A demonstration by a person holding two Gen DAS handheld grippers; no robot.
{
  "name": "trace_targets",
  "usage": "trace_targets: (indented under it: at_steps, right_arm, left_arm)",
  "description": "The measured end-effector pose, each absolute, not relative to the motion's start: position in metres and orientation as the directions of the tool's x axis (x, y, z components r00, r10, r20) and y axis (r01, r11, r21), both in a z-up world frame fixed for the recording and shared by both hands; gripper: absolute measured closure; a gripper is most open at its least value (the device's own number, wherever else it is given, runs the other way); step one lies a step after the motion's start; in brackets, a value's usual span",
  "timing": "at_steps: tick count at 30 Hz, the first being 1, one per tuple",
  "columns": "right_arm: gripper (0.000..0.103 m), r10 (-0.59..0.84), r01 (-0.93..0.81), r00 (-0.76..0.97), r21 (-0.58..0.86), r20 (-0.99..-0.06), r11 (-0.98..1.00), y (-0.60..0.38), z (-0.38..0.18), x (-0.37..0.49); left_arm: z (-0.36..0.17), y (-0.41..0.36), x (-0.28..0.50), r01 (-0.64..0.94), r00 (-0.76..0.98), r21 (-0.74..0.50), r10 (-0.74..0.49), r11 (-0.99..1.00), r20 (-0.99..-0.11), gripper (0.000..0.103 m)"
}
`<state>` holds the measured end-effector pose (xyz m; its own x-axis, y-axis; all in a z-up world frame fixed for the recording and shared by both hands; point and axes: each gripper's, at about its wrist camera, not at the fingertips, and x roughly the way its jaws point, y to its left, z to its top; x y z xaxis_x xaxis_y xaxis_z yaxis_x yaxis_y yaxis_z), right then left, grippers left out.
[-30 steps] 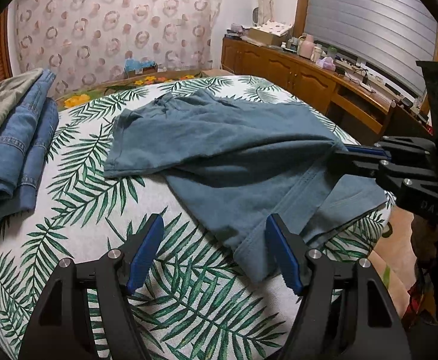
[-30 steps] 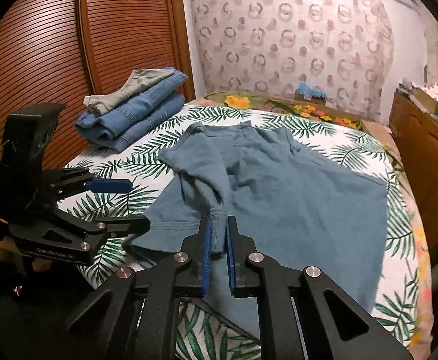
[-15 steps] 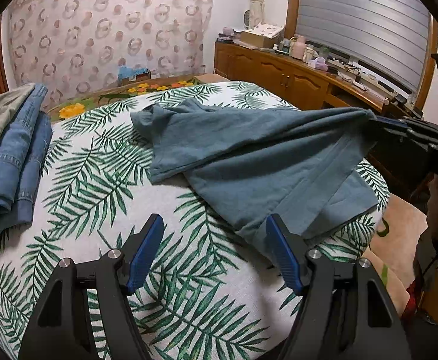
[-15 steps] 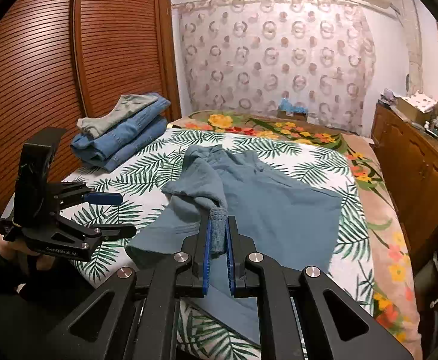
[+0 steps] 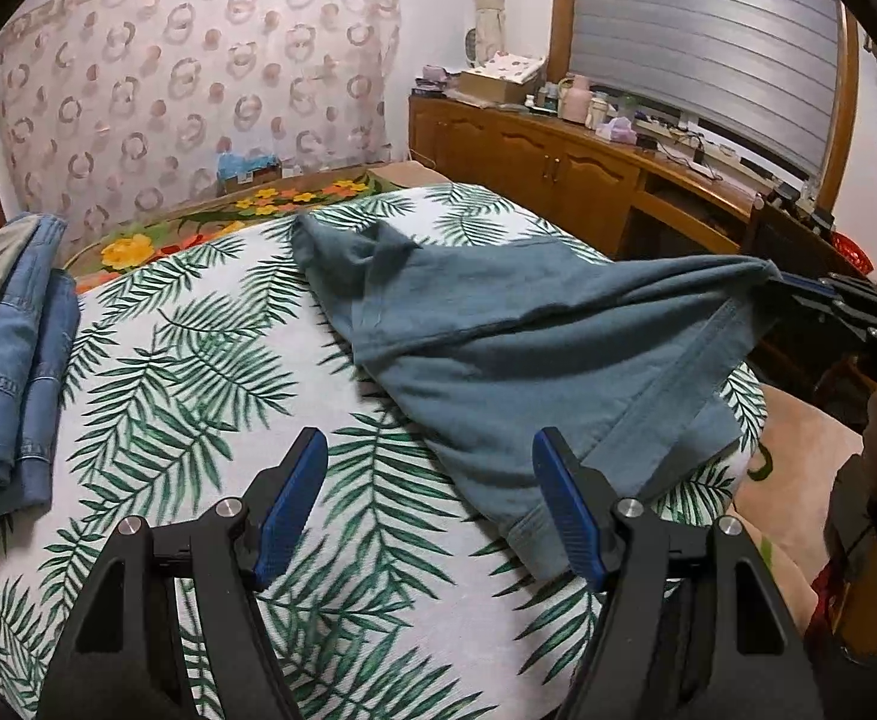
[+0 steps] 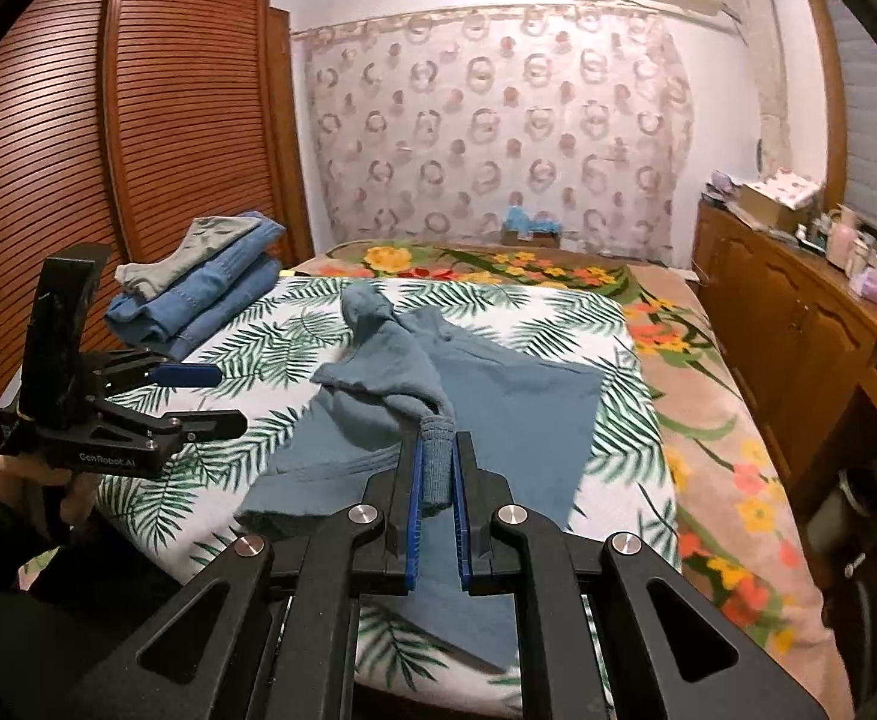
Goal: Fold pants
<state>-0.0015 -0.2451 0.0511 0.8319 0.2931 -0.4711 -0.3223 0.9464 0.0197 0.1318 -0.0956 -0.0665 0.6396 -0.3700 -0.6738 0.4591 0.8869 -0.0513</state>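
Observation:
The teal-blue pants [image 5: 498,324] lie rumpled on the palm-leaf bedspread [image 5: 198,372]; they also show in the right wrist view [image 6: 498,408]. My right gripper [image 6: 437,468] is shut on a bunched edge of the pants and lifts it off the bed toward the near right; it shows at the right in the left wrist view [image 5: 798,288]. My left gripper [image 5: 429,504] is open and empty above the bedspread, just left of the pants' near hem. It shows at the left in the right wrist view [image 6: 198,396].
A stack of folded jeans and a grey garment [image 6: 198,282] lies at the bed's far left corner. A wooden sideboard [image 5: 588,162] with clutter runs along the right wall. A brown louvred wardrobe [image 6: 138,150] stands left. A floral blanket [image 6: 708,420] covers the bed's right side.
My right gripper has pulled the held pants edge up and back toward the near right, dragging the pants across the bed and bunching them. The left gripper stays open.

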Motion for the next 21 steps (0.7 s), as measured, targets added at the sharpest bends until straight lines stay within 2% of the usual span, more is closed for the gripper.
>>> trace_targets:
  at_steps: [21]
  right_arm:
    - [0.094,0.264,-0.279,0.810,0.051,-0.524,0.959,-0.256,0.038,-0.003]
  left_arm:
    - [-0.079,-0.110,0.132,0.471,0.609,-0.055,-0.369,0.881,-0.702,0.031]
